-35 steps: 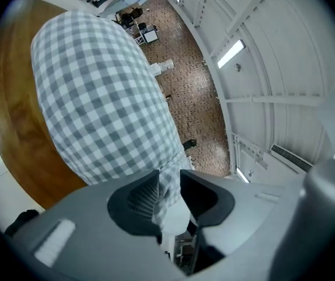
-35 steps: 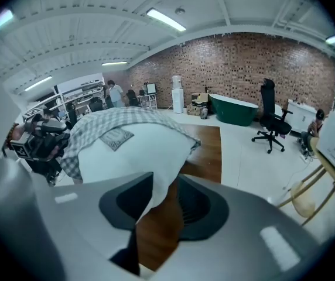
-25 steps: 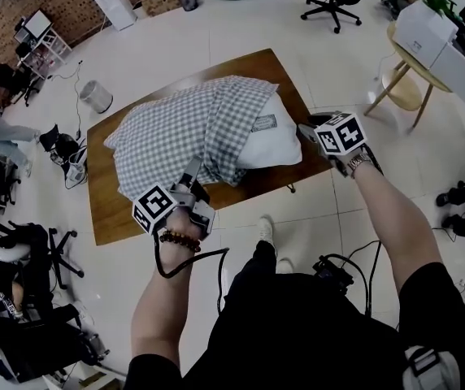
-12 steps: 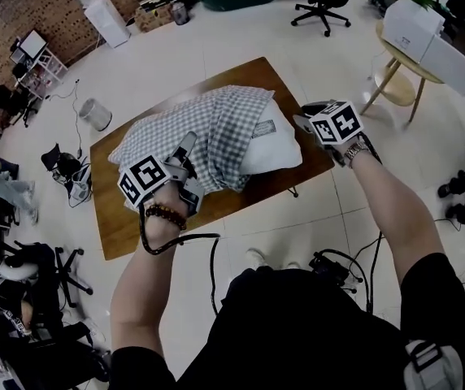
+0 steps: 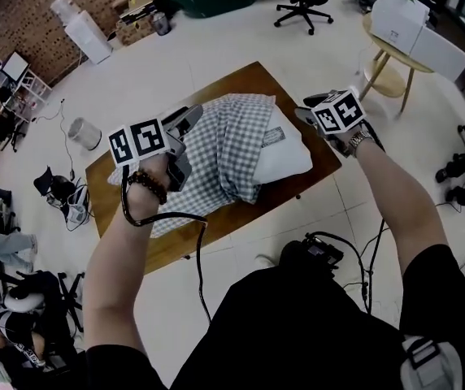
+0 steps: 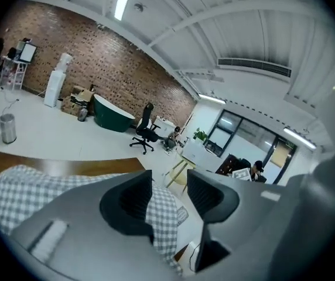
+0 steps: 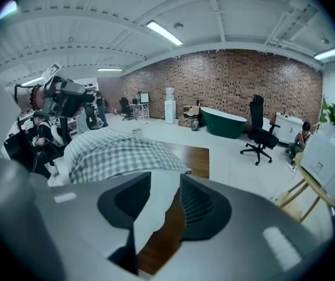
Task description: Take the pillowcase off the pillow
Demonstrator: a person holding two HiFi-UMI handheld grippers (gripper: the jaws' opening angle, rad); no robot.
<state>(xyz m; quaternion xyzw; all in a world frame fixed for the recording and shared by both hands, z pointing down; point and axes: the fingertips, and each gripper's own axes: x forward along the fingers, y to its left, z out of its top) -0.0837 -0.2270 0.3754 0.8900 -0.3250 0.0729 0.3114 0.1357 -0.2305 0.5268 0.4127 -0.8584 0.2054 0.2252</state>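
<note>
**Left tongs off the cloth; case still mostly on**

Your left tongs (image 6: 169, 186) came up off the near side of the pillowcase (image 5: 220, 149), rolling as they rose. Their jaws had just been opening and stood clearly apart, released. Nothing was pinched; the checked cloth showed only beyond the gap.

Your right tongs (image 7: 164, 183) were clenched on the white corner of the pillow (image 5: 288, 154) near the right corner of the table (image 5: 245, 80), pad tips pressing the fabric.

The pillow lay across the table's middle with its right end bare. The case sheathed the rest, toward the left corner.

Judgement: that pull looked spent, and you needed a fresh grip on the case.
</note>
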